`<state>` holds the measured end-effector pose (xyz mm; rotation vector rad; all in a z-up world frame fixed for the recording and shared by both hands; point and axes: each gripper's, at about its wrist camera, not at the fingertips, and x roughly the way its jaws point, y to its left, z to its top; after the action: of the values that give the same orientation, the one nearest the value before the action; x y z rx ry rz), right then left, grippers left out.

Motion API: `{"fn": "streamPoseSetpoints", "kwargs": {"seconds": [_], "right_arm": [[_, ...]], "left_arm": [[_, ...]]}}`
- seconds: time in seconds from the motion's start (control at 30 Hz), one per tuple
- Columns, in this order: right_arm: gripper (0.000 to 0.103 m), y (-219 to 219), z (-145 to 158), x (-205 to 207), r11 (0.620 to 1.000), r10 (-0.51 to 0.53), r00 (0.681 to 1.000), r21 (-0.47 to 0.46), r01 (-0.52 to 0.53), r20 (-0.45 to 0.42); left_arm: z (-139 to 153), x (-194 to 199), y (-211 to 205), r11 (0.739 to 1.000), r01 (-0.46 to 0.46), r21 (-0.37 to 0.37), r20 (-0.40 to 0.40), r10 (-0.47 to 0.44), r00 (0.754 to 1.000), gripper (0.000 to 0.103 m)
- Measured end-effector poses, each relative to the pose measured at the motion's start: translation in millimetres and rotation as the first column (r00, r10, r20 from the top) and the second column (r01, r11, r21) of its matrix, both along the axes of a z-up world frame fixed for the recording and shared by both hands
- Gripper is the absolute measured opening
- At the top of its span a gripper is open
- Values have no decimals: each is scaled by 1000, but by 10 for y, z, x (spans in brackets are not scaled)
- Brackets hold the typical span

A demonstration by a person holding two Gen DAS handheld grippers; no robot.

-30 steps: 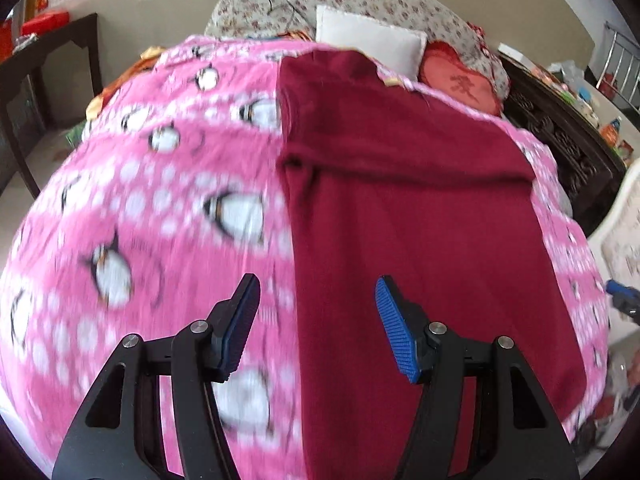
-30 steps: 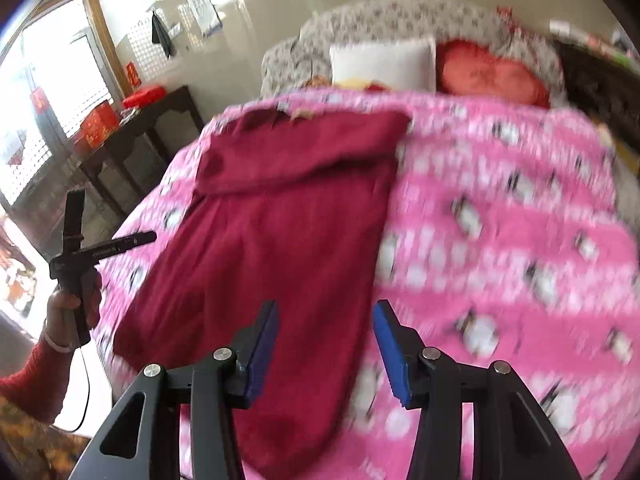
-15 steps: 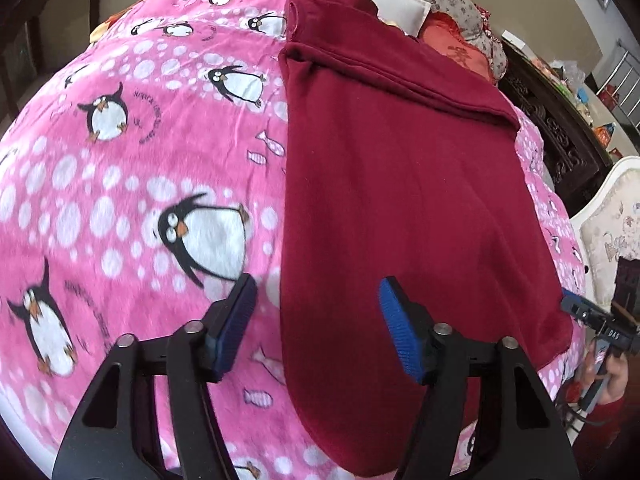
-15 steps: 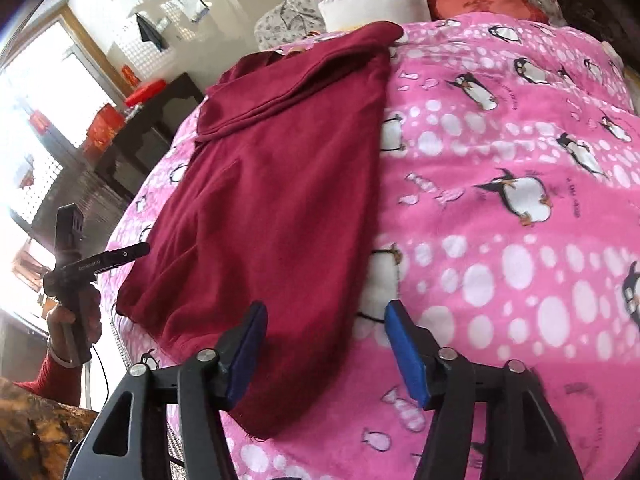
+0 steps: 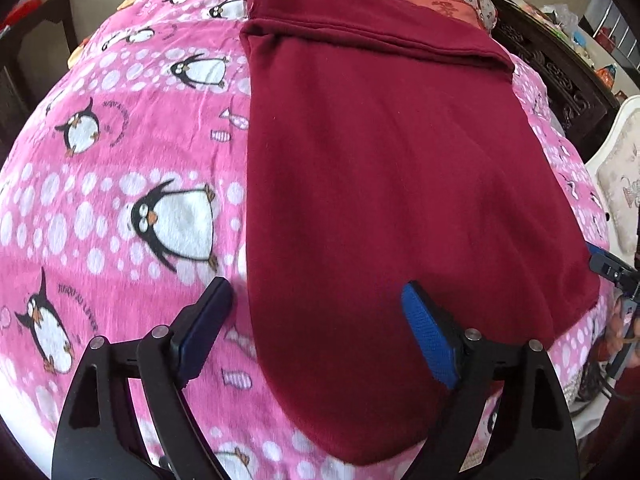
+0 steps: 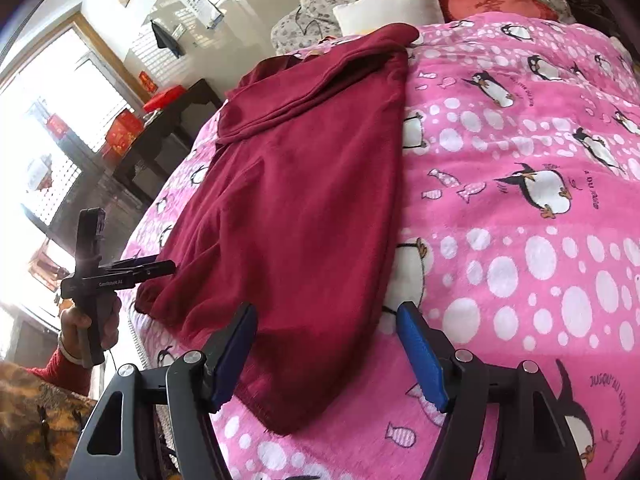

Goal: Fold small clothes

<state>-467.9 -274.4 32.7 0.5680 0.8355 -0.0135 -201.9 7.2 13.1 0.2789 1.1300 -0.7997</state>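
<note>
Both grippers hang over the near hem of the maroon sweatshirt [image 5: 384, 184], each with its jaws spread wide and nothing between them. I take that placement as deliberate: one tool at each bottom corner, set to pinch the hem and carry it up toward the collar end.

The left gripper [image 5: 316, 330] straddles the garment's side edge, its left pad over the pink penguin blanket [image 5: 120, 160] and its right pad above the cloth. The right gripper [image 6: 326, 350] does the same at the opposite corner, left pad over the fabric, right pad over the blanket. Whether either pad touches the surface I cannot tell.

The sweatshirt lies flat on the blanket directly ahead of both tools, its long axis running straight away from them. The hem is nearest. At the far end a band, apparently a sleeve, is folded across the body, toward the white pillow [image 6: 390, 6]. Laid out like that, the cloth is ready for a lengthwise fold.
</note>
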Motion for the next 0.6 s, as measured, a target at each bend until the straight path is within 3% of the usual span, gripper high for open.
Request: {"fn": "streamPoseSetpoints", "kwargs": {"seconds": [0.13, 0.2, 0.23, 0.27, 0.3, 0.33, 0.37, 0.47, 0.6], "right_arm": [[70, 4, -29, -4, 997, 35, 998, 68, -38, 53], [45, 16, -132, 46, 984, 58, 994, 163, -72, 88], [35, 43, -188, 88, 978, 70, 994, 191, -84, 82], [32, 91, -220, 119, 980, 76, 994, 178, -88, 77], [26, 126, -205, 134, 983, 89, 993, 156, -101, 84], [22, 131, -186, 144, 982, 97, 992, 157, -110, 86], [21, 118, -138, 148, 978, 95, 990, 173, -113, 107], [19, 68, 64, 190, 967, 91, 975, 215, -135, 203], [17, 61, 370, 319, 971, 112, 952, 173, -166, 284]], "left_arm": [[6, -39, 76, 1000, -10, -23, -1, 10, 1000, 87], [7, -68, 78, 1000, 2, -26, 14, -2, 1000, 87], [23, -83, 77, 999, 11, -39, 3, -11, 1000, 81], [37, -94, 96, 998, 16, -54, -7, -17, 1000, 64], [47, -106, 110, 998, 23, -59, -12, -23, 1000, 54], [56, -105, 132, 998, 30, -57, -16, -31, 999, 33], [56, -79, 157, 997, 33, -63, -38, -36, 999, 20], [82, 61, 243, 992, 17, -127, -141, -35, 989, 11], [254, 179, 238, 983, 28, -181, -160, -58, 985, 10]]}}
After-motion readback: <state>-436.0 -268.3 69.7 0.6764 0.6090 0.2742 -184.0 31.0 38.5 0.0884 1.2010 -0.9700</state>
